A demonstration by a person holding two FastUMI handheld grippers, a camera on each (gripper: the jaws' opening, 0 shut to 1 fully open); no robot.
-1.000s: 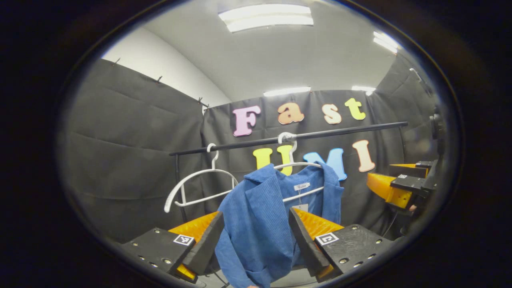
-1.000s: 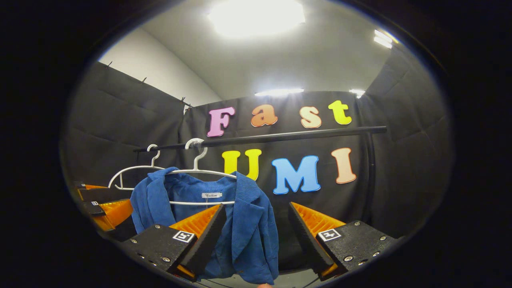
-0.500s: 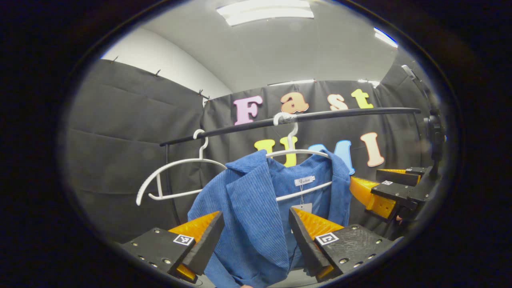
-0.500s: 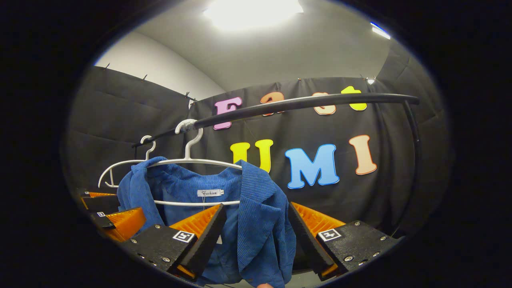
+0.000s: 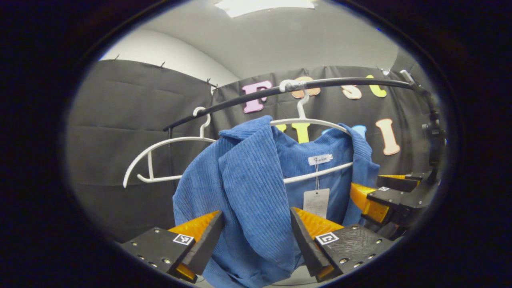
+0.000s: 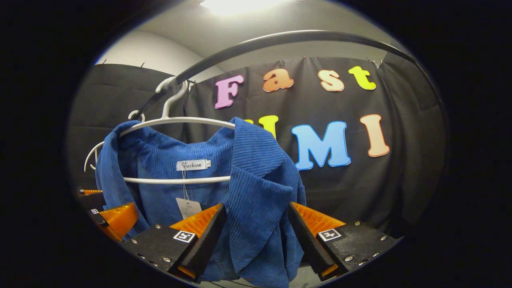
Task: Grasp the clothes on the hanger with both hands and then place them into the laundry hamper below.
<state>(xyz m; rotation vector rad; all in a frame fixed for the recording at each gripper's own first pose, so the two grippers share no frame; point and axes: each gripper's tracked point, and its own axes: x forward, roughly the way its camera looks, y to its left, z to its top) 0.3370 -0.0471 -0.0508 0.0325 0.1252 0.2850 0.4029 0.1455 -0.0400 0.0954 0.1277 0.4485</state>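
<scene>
a black clothes rail (image 5: 352, 82) curved across the top of the left gripper view, and in the right gripper view it arched overhead (image 6: 288, 38). below it hung a blue corduroy jacket (image 5: 248, 188), draped open on a white hanger (image 5: 312, 121) whose hook sat over the rail. in the right gripper view the same jacket (image 6: 248, 176) hung on that hanger (image 6: 176, 119), its collar and front panel folded toward the camera. a second white hanger (image 5: 160, 152), bare, hung from the rail to the left of the jacket in the left gripper view, just beside it.

the left tool (image 5: 256, 236) was spread wide, with the jacket's front panel hanging between its two orange and black fingers (image 5: 200, 236); neither finger pressed on the cloth. the right tool (image 6: 256, 236) was likewise parted, the other front panel of the jacket hanging down between its fingers (image 6: 204, 232) without being squeezed. in the left gripper view the right tool (image 5: 384, 196) showed farther off at the jacket's far edge, and in the right gripper view the left tool (image 6: 112, 216) showed low at the left, beside the jacket's opposite edge.

a white neck label (image 6: 193, 165) sat inside the collar, and a paper price tag (image 5: 316, 202) dangled from it on a thread, hanging in front of the jacket's lining.
</scene>
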